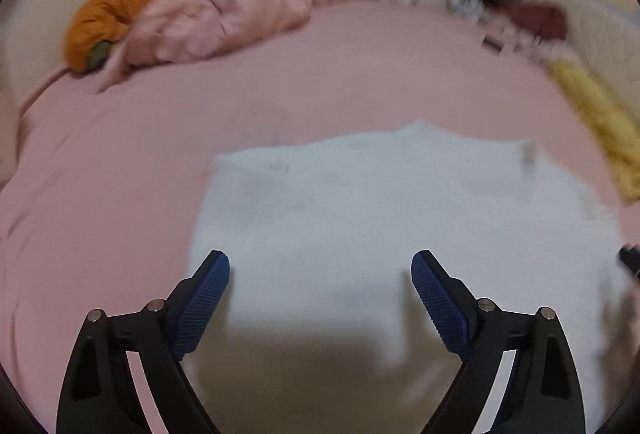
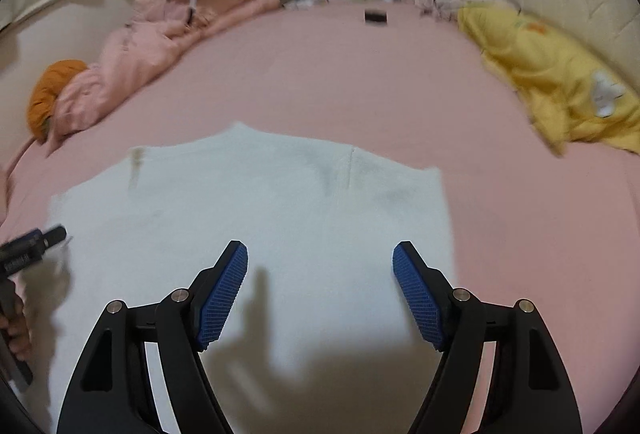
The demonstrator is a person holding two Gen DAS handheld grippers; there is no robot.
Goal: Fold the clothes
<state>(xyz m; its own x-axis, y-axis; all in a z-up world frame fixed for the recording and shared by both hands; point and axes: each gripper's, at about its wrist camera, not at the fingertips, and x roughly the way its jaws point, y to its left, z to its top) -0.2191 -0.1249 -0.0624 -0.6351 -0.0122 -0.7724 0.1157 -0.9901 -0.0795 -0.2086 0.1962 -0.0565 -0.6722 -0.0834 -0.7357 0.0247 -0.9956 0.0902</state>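
Pink sheeting covers the bed (image 2: 360,81), where a white garment (image 2: 248,218) lies flat near the front edge — a yellow blanket (image 2: 560,73) bunched well off to its right. Above it the left gripper (image 1: 320,262) and right gripper (image 2: 320,254) hover, jaws apart and empty.

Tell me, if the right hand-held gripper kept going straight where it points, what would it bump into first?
Most likely the white garment spread on the pink bed: the right hand-held gripper, open and empty, tilts down at it.
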